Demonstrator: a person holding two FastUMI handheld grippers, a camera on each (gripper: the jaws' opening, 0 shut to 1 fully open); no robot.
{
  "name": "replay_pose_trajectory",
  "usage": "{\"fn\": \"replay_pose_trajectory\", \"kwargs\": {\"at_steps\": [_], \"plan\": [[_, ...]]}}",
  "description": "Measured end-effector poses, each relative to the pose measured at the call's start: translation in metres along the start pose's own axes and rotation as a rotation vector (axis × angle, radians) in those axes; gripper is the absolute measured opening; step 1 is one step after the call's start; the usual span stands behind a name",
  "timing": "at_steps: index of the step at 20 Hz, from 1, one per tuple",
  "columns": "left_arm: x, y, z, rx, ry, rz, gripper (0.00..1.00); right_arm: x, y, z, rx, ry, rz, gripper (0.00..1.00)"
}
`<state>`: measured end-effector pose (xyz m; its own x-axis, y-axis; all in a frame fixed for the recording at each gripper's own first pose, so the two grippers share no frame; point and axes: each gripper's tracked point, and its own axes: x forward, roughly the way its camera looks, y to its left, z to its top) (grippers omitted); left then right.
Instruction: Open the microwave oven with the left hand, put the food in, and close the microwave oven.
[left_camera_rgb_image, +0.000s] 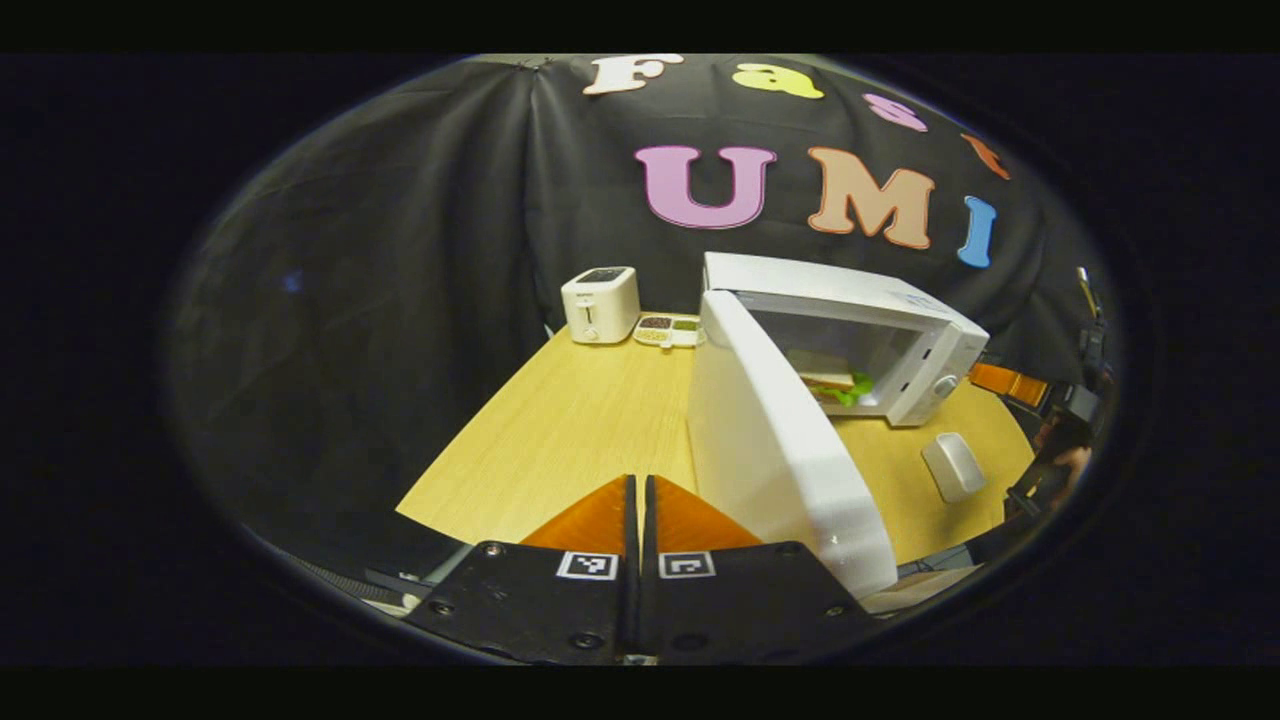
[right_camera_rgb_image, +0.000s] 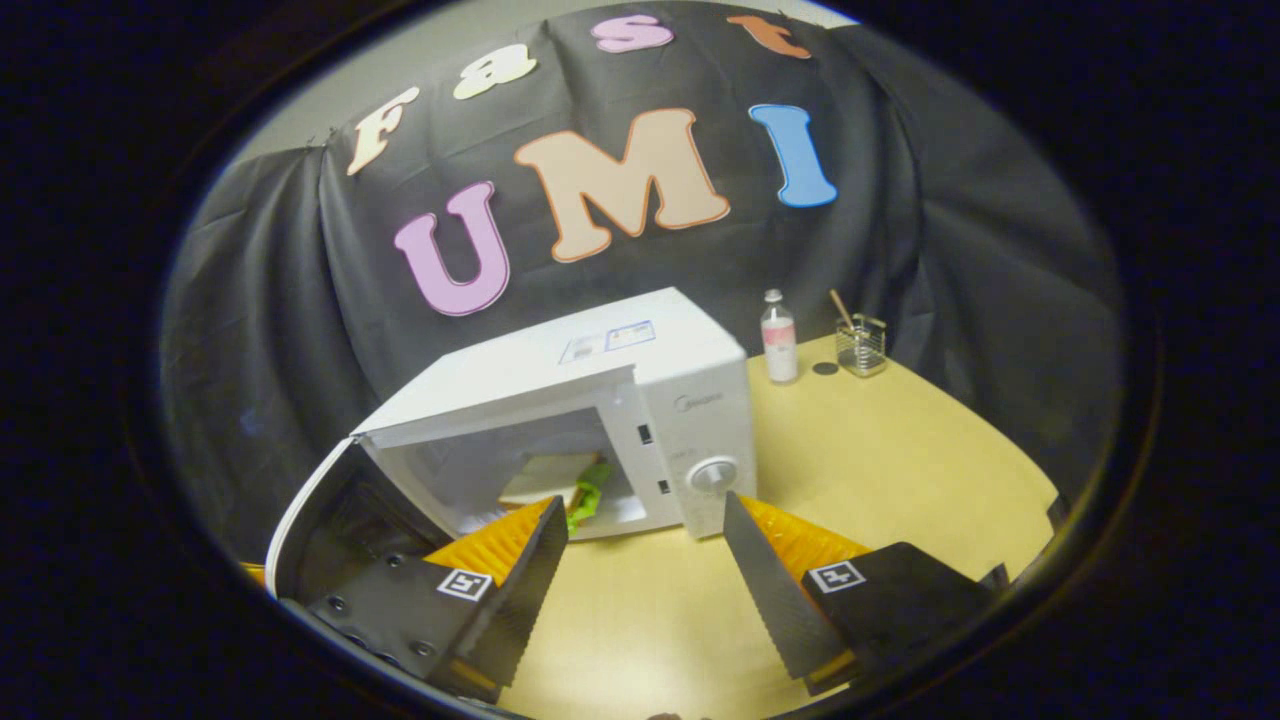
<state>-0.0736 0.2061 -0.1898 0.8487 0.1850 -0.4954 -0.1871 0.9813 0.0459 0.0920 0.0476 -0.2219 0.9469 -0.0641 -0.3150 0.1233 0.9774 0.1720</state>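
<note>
The white microwave (left_camera_rgb_image: 905, 335) stands on the wooden table (left_camera_rgb_image: 570, 430) with its door (left_camera_rgb_image: 770, 450) swung wide open. A sandwich with green lettuce (left_camera_rgb_image: 832, 382) lies inside the cavity. My left gripper (left_camera_rgb_image: 640, 482) is shut with nothing between its fingers, just left of the door's outer face. In the right gripper view the microwave (right_camera_rgb_image: 690, 400) is straight ahead, the sandwich (right_camera_rgb_image: 560, 485) rests on its floor and the door (right_camera_rgb_image: 315, 520) hangs open at the left. My right gripper (right_camera_rgb_image: 645, 515) is open and empty, a short way in front of the cavity and control panel.
A white toaster (left_camera_rgb_image: 600, 305) and a compartment tray of food (left_camera_rgb_image: 668, 330) stand at the table's back. A small white object (left_camera_rgb_image: 953, 465) lies before the microwave. A bottle (right_camera_rgb_image: 778, 350) and a glass holder with a stick (right_camera_rgb_image: 862, 345) stand right of the microwave.
</note>
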Motion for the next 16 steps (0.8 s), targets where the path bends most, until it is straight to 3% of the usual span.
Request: {"fn": "replay_pose_trajectory", "kwargs": {"at_steps": [11, 12, 16], "plan": [[-0.010, -0.058, 0.005, 0.006, -0.006, -0.017, 0.01, -0.038, -0.080, 0.036, -0.009, -0.048, -0.077, 0.98], [-0.011, -0.065, 0.006, 0.001, -0.011, -0.017, 0.00, -0.041, -0.087, 0.039, -0.025, -0.056, -0.080, 0.91], [-0.009, -0.100, 0.013, -0.038, -0.036, -0.029, 0.01, -0.055, -0.105, 0.054, -0.018, -0.068, -0.060, 0.91]]}}
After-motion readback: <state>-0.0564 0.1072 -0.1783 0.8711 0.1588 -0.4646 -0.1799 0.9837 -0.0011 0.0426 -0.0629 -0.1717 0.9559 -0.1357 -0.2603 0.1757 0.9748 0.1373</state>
